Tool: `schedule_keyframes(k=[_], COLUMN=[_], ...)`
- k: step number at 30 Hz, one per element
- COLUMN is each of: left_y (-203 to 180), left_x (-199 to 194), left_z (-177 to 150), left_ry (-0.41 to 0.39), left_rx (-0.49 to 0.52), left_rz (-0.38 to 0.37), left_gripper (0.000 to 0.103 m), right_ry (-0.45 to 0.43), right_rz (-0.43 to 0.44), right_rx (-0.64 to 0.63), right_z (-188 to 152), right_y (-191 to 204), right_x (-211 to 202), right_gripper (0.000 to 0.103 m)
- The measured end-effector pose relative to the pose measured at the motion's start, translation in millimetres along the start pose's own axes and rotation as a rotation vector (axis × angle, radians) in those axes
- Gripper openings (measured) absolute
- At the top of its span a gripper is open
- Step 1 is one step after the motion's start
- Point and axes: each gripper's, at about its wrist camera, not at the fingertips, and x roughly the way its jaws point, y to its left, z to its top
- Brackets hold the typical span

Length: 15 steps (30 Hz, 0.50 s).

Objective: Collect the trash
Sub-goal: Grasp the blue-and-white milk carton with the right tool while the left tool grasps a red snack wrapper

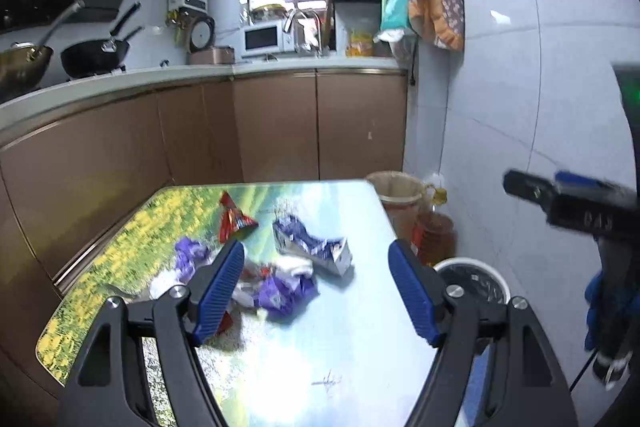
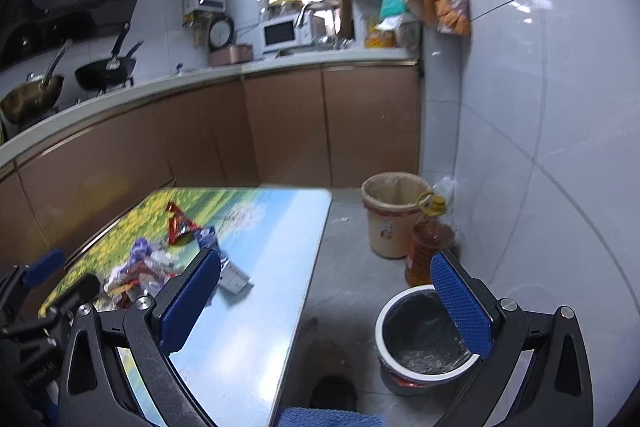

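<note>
A kitchen counter (image 1: 200, 75) with brown cabinet doors ran along the far side of the room, carrying a black pan (image 1: 96, 55), a brass-coloured wok (image 1: 20, 63) and a white microwave (image 1: 262, 39). Nearer stood a table (image 1: 320, 347) whose top was printed with a landscape of yellow flowers and blue sky.

On the floor to the right of the table sat a white bin (image 2: 428, 339) lined with a dark bag, nearest the cameras. Beyond it stood a beige bin (image 2: 394, 215) against the wall, with a bottle of amber oil (image 2: 428, 251) between the two.

The left gripper (image 1: 316, 287) hung over the table with its blue fingers spread wide and nothing between them. The right gripper (image 2: 332, 303) was likewise released and empty, one finger over the table edge and the other over the white bin's rim.

The trash lay on the table's left half, loosely clustered. A crumpled purple and white carton (image 1: 316, 247) sat nearest the middle of the top. Beside it lay a heap of purple wrappers (image 1: 280, 291) mixed with white scraps, partly hidden behind the left gripper's left finger. A red wrapper (image 1: 234, 219) lay just beyond the heap, toward the cabinets.
</note>
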Motion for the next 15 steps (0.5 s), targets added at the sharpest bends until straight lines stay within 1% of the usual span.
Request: schedule_keyframes(k=[5,9,11,13,14,15], left_y=[22,47,62,73,79,85], left_x=[21,38,45,52,57,62], left_z=[-29,-43,-44,-42,-40,-38], left_ry=[0.076,0.129,0.143,0.149,0.157,0.168], left_rx=[0.023,0.008,0.006,0.022,0.035,0.04], left_rz=[-0.023,-0.05,-0.089,-0.106,-0.129,-0.157], left_gripper=[0.072,0.072,0.072,0.071,0.07,0.065], right_ry=[0.103,0.178,0.228,0.272,0.292,0.307], right_rz=[0.093,0.176,0.238,0.296,0.325,0.351], right_rx=[-0.03,-0.079,-0.09,-0.107,-0.118,-0.127], right_z=[-8,-16,-20,-25,-27,-28], right_y=[22,48,63,76,83,90], right_x=[40,73,92,111,119,125], right_gripper=[0.103,0.102,0.098,0.087,0.084,0.079])
